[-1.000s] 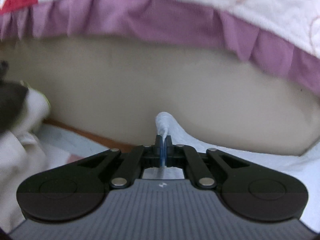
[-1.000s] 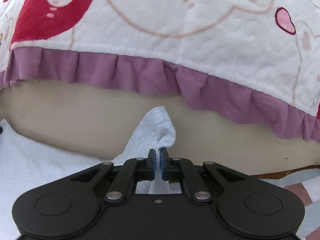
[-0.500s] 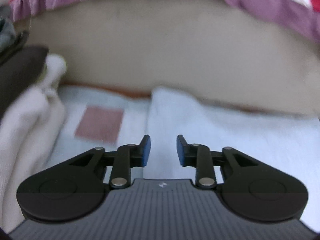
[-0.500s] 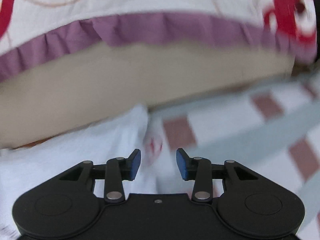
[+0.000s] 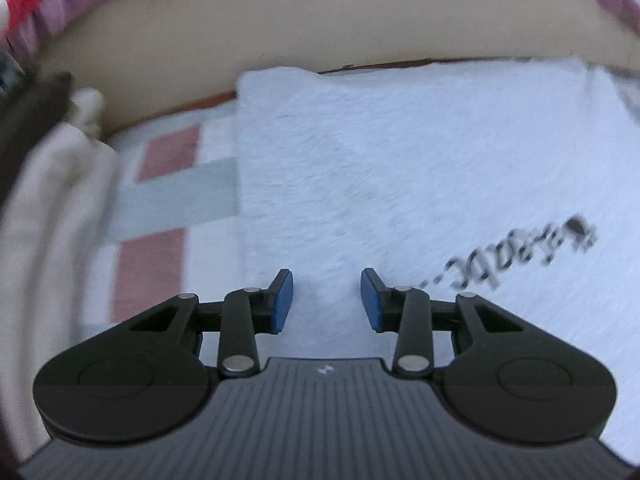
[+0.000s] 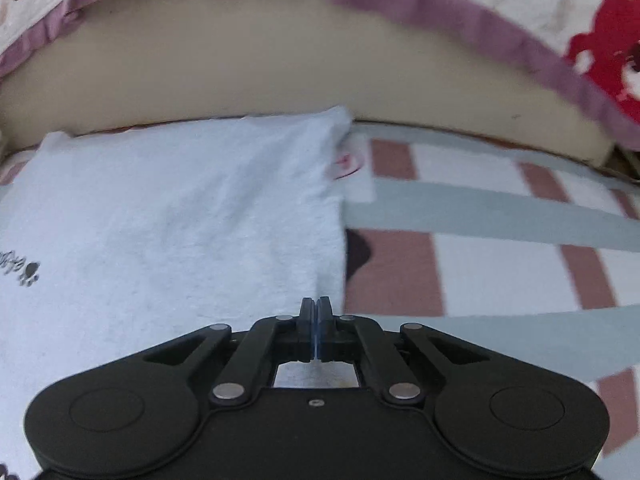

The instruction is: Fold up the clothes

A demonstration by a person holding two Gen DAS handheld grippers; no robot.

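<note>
The pale blue garment lay flat on the checked bedsheet, its far edge against the sheet's far edge by the beige board. My left gripper hung over it, jaws opening, nothing between them. My right gripper sat pressed together and empty at the garment's right edge. A cream cloth lay left.

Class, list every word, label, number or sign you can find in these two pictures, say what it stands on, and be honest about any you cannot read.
Dark lettering with a small dark figure beside it, printed on the pale blue garment: too blurred to read.
The same print at the garment's left edge in the right wrist view: cut off and blurred, unreadable.
Small pale mark on the left gripper housing: a symbol, no letters legible.
Nothing else carries text.
</note>
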